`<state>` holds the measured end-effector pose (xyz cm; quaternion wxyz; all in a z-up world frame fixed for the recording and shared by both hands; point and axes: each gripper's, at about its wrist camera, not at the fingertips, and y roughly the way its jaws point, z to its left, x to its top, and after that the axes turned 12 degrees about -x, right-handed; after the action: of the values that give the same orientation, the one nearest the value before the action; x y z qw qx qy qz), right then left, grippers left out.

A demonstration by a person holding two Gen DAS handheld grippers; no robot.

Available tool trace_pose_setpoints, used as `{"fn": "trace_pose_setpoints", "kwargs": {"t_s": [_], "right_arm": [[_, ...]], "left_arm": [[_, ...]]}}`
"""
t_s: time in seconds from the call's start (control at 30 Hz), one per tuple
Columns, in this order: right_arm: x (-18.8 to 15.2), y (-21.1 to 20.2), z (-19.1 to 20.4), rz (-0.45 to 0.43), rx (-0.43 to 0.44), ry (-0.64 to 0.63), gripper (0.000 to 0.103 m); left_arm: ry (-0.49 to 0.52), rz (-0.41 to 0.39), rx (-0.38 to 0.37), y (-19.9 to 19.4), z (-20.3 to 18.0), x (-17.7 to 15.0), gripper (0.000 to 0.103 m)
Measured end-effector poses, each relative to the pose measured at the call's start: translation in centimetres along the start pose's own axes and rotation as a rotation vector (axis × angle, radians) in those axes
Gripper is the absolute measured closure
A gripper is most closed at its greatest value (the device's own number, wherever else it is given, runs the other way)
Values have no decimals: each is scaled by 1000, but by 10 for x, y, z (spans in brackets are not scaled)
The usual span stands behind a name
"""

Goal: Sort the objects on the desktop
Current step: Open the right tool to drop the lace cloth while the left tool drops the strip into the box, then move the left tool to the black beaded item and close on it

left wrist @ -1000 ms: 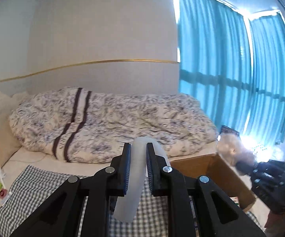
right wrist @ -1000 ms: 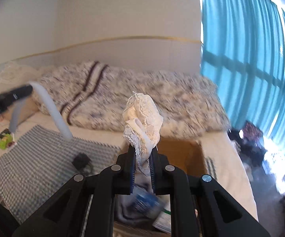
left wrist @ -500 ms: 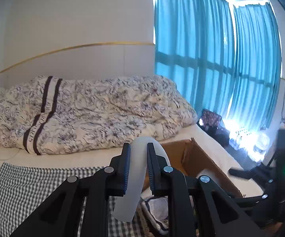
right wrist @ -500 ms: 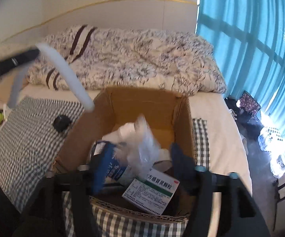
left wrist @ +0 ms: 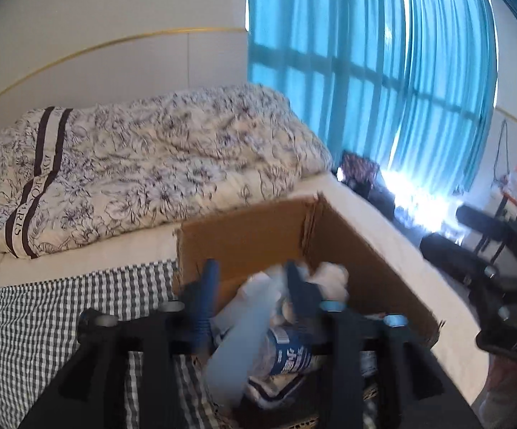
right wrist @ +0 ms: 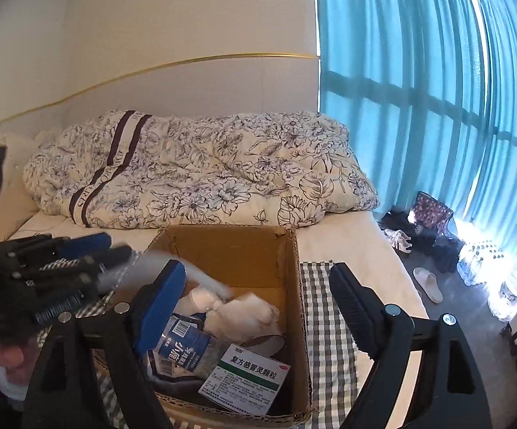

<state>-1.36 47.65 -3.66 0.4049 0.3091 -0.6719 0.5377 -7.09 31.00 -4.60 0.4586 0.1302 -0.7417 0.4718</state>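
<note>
Your right view alone shows bed (right wrist: 201, 175) clearly, medicine carton (right wrist: 245, 379) in cardboard box (right wrist: 296, 275). White curved piece (left wrist: 237, 343) loose between your left tongs (left wrist: 251, 279), spread apart, over box. Right tongs (right wrist: 258, 282) gape wide, empty.

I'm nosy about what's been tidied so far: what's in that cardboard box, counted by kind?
Plastic bottle, blue label: 1
Medicine carton: 1
Cream lace cloth: 1
Pale plastic strip, blurred, only partly inside: 1
Total: 4
A pale round shape under the cloth is too hidden to name, so it is not counted.
</note>
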Motion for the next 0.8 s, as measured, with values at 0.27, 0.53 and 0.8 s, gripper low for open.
{"fn": "trace_pose_setpoints", "kwargs": {"t_s": [0.27,0.53,0.8], "right_arm": [[6,-5,6,-25,7,20,20],[21,-16,38,-95,61,21,13],[26,-15,102,-109,159,-60,10]], "left_arm": [[-15,-80,35,-25,14,6,28],[-89,-153,171,-55,77,1,8],[-140,-143,334,-77,157,-31,1]]}}
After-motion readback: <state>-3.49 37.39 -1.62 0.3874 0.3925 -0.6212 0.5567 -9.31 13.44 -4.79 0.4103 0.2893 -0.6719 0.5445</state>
